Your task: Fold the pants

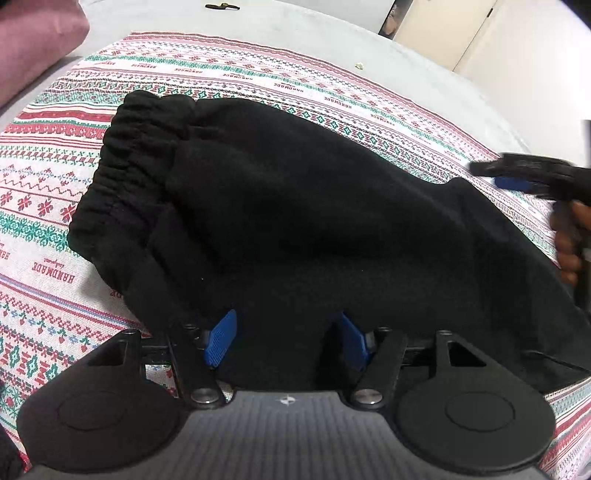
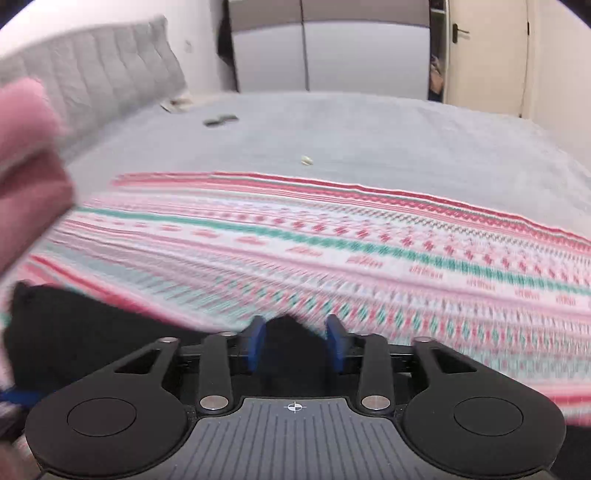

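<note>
Black pants (image 1: 295, 221) lie bunched in a thick fold on a patterned cloth (image 1: 55, 155) on the bed, seemingly mostly folded, as the left gripper (image 1: 288, 339) hovers jaws apart and the blurred right gripper (image 2: 295, 343) stands open, apparently holding nothing.

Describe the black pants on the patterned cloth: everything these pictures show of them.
The black pants look like soft, fleecy knit with a gathered elastic waistband at the left. They lie folded into a thick, bunched bundle on the striped patterned cloth over the grey bed. The left gripper stands open over their near edge; the right gripper is beside their right end, apparently clear of them.
</note>
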The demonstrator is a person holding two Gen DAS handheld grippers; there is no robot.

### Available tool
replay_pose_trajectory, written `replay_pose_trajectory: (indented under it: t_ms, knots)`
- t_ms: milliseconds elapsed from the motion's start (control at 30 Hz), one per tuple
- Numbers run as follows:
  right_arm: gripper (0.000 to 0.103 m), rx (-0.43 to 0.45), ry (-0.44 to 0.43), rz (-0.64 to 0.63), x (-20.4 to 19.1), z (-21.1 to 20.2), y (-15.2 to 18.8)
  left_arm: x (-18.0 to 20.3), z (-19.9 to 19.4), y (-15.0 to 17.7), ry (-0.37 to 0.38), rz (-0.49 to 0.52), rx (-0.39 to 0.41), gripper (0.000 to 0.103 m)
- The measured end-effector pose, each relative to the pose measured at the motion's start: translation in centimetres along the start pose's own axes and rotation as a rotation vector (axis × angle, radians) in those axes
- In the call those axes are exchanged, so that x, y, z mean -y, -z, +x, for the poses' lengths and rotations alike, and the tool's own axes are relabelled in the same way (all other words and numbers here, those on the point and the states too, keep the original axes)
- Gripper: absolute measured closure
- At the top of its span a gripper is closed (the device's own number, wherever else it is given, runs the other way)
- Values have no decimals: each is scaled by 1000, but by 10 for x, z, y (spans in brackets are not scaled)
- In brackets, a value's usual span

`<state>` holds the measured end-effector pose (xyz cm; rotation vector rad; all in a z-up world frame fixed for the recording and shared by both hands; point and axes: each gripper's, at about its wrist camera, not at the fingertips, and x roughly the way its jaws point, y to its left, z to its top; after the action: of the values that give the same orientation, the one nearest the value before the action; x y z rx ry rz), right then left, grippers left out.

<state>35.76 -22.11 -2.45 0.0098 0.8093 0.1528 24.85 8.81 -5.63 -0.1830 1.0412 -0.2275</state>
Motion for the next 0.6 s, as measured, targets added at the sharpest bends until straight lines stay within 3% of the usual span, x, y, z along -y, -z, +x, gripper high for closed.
replay_pose_trajectory:
  t_ms: [33,100,167,200,233,300,333,433,600]
  knots:
    - [30,-37,-3,22,3,15,-4,-10,-1,-2,6,-3,-2,14]
    - [29,-144,-21,15,-1,46,-3,-15,0,-4,17,-17,-5,14]
    - [36,-188,-28,-42,-10,61,3,-18,1,-7,24,-25,-11,14]
    - [65,-186,-41,-89,-15,62,7,-19,1,-8,27,-29,-13,14]
    - [80,-171,-44,-118,-20,58,10,-20,1,-9,29,-31,-15,14]
    - [92,-120,-5,-139,-28,47,11,-24,-1,-6,26,-34,-14,14]
    - [103,-69,24,-139,-28,38,8,-24,-1,-6,22,-36,-14,14]
    - [103,18,39,-95,-27,29,-6,-26,-6,-7,19,-39,-10,14]
    - [103,-25,140,-106,-33,68,12,-37,-31,-14,-1,-63,23,15]
